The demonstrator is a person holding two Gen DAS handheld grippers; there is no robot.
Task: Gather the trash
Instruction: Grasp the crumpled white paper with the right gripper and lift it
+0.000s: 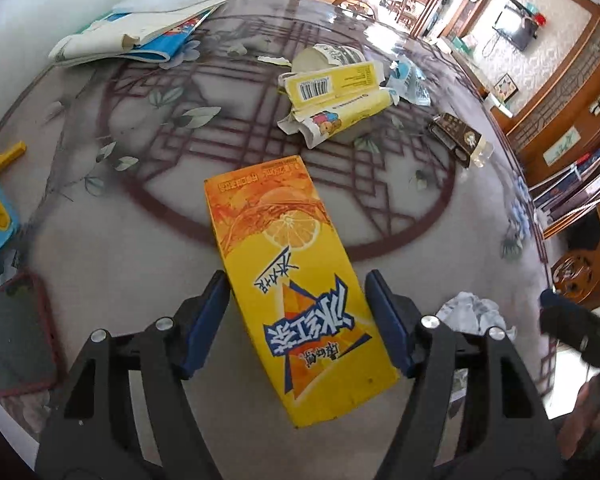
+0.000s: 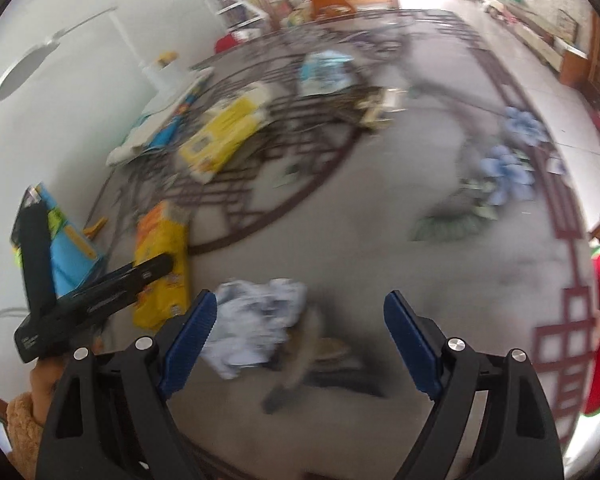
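Orange drink carton (image 1: 296, 280) lies flat on the patterned table (image 1: 120, 248), its near end between the left gripper (image 1: 300, 324) pads: left pad against its edge, right pad apart, so released. Right of carton, crumpled white tissue (image 2: 256, 320) sits just ahead of the right gripper (image 2: 300, 340), jaws spread wide, holding nothing. Beyond carton, torn yellow box (image 1: 336, 96); further right, small dark box (image 1: 454, 136).

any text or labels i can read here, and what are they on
"冰红茶" in big blue-outlined characters, upside down, on the orange drink carton.
Barcode and small print on the torn yellow box: too small to read.
Gold print on the dark packet: too small.
Right wrist view: all blurred.
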